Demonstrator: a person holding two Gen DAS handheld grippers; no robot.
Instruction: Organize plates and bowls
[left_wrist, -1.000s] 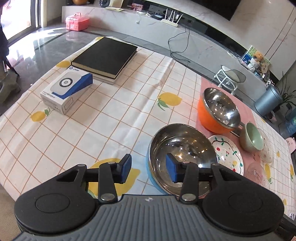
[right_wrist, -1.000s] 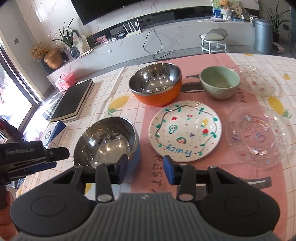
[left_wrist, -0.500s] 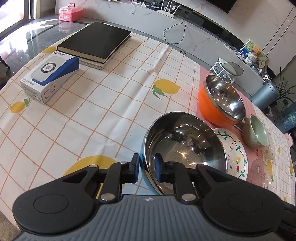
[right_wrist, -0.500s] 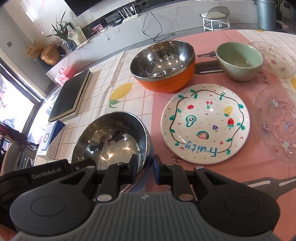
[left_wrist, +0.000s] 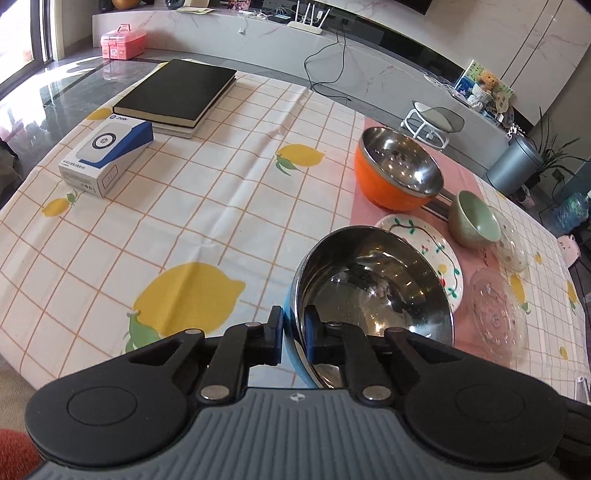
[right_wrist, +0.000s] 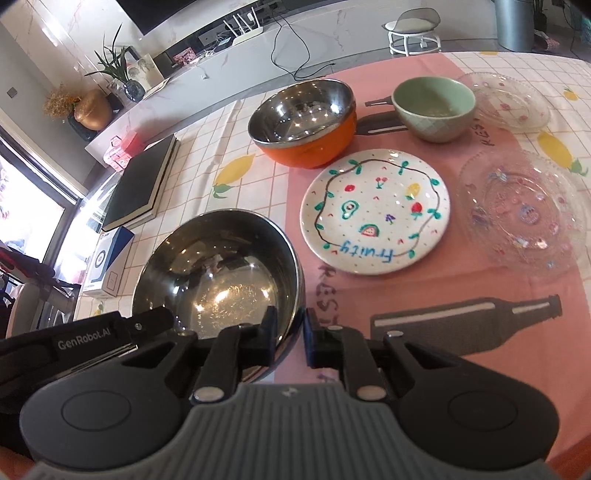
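While both grippers' jaws clamp its rim, one inside, one outside, the blue steel bowl (left_wrist: 373, 291) sits between

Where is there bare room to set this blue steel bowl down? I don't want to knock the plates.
Free: the checked cloth between the white box, black book and orange bowl. Crowded: the pink mat with the fruit plate, green bowl and glass plates.

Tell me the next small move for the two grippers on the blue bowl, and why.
Probably carry it toward the orange bowl to nest it there. The left gripper and right gripper each pinch the rim of the blue bowl, one finger inside and one outside. The orange bowl looks similar in size, steel-lined and empty.
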